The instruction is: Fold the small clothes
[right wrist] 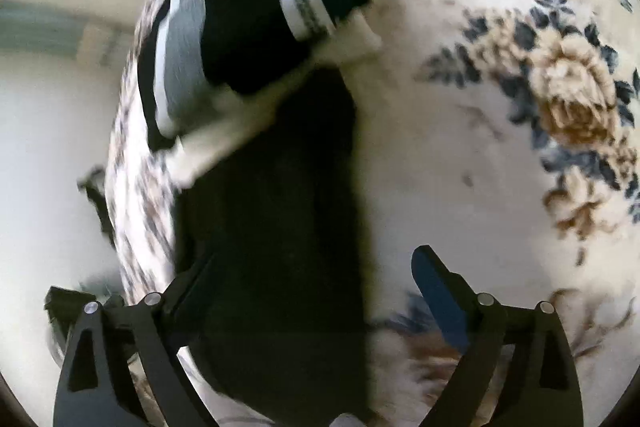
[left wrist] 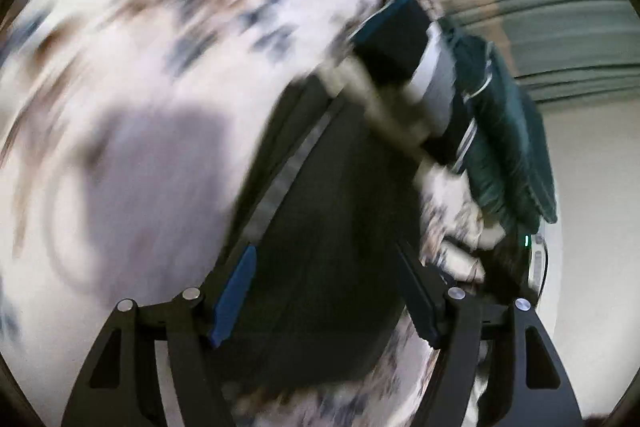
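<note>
Black garment (right wrist: 272,227) lies flat on the floral bedspread (right wrist: 500,75), just below a stack of folded clothes (right wrist: 256,7). Left gripper (left wrist: 328,291) and right gripper (right wrist: 316,291): jaws spread, garment between the fingers, pads not pressing on it. Left view blurred.

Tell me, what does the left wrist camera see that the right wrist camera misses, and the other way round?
Only the left view shows a dark green cloth hanging off the bed's edge, a grey curtain behind it, and the left gripper, open. Only the right view shows a sharp brown-and-blue flower printed on the bedspread, and the right gripper, open. Both show the black garment lying on the floral bedspread, with folded striped clothes beyond it.
</note>
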### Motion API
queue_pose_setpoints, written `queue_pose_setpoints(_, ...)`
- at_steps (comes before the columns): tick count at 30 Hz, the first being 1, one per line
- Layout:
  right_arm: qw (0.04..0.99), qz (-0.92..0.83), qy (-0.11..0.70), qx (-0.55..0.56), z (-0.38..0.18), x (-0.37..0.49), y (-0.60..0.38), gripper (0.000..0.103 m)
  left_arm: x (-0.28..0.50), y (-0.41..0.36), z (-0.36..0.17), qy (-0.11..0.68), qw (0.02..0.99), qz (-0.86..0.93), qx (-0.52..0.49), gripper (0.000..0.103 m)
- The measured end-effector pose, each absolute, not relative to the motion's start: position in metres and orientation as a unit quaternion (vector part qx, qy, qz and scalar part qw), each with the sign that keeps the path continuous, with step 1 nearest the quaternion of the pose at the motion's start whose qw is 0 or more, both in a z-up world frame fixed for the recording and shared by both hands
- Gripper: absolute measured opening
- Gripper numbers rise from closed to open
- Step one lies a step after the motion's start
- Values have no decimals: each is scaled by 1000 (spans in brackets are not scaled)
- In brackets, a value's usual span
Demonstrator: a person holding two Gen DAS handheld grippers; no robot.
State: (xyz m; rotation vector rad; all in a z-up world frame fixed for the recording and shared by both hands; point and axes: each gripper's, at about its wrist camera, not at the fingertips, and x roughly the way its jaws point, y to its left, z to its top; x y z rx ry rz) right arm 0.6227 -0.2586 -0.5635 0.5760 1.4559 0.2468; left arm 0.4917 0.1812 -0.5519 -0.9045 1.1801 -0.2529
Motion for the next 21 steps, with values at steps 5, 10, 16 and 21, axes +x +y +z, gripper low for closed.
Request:
queue_pose_setpoints(5, 666, 170, 670, 282, -597, 629, -265, 95, 413, 158, -598, 543, 671, -112, -493, 78)
queue_pose_setpoints(10, 633, 213, 681, 300, -630, 650, -251, 95, 419, 129, -638, 531, 655, -110, -526, 78)
queue_pose_setpoints(16, 602, 259, 686, 315, -656, 676, -213, 95, 449, 131, -655, 475, 665, -46, -574, 78)
queue_pose_setpoints(21, 623, 246, 667, 326, -657, 683, -184, 92, 441, 140, -648, 437, 648, 3, -624, 41)
